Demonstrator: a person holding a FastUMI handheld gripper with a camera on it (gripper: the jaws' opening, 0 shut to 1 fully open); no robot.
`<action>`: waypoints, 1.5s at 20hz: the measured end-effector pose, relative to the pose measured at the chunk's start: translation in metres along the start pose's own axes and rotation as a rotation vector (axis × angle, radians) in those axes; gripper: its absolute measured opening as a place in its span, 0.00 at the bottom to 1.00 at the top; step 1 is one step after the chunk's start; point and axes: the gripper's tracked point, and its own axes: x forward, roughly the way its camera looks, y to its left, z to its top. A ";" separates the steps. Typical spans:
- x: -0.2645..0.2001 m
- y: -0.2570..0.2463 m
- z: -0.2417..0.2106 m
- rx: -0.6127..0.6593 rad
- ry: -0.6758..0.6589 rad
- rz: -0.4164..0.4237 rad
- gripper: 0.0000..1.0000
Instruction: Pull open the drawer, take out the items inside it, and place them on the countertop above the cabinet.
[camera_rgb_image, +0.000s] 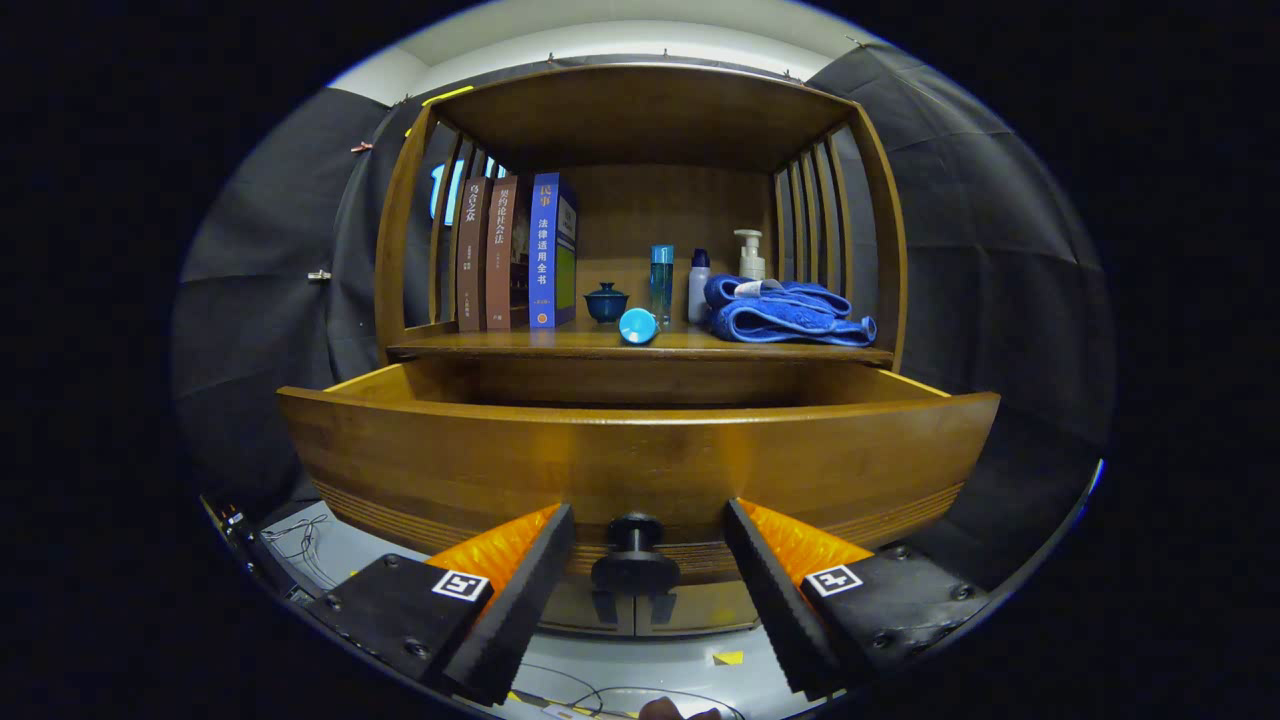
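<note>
With the drawer (640, 455) already pulled out toward us, we see its curved wooden front just beyond the fingers and cannot see inside it from this low angle. The gripper (648, 545) sits at the drawer front with its fingers spread wide; the black knob (635, 555) stands in the gap between them, touched by neither pad. Left finger (520, 590) and right finger (775, 590) each have a black serrated pad with orange behind it, and each is well clear of the knob.

Above the drawer, the countertop (600, 345) of the wooden cabinet (640, 110) carries several things. On the far left, three books (515, 255) stand upright side by side: two brown, one blue. Right of them sits a small dark blue lidded cup (606, 302). A light blue round object (637, 325) lies at the near edge of the countertop, just right of the cup; we can't tell what it is. Behind it stands a tall clear blue bottle (662, 280), then a white bottle with a dark cap (699, 285), then a white pump bottle (750, 255) further back. A folded blue towel (785, 312) lies on the right side, in front of the pump bottle.

Slatted side walls close the cabinet left and right. Below the drawer, we see grey floor (680, 670) with loose wires (300, 540).
</note>
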 end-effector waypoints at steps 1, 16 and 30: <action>0.010 0.000 0.002 -0.007 -0.005 -0.001 0.99; 0.107 0.006 0.019 -0.027 0.012 -0.023 0.99; 0.093 0.020 0.066 -0.042 -0.049 -0.005 0.99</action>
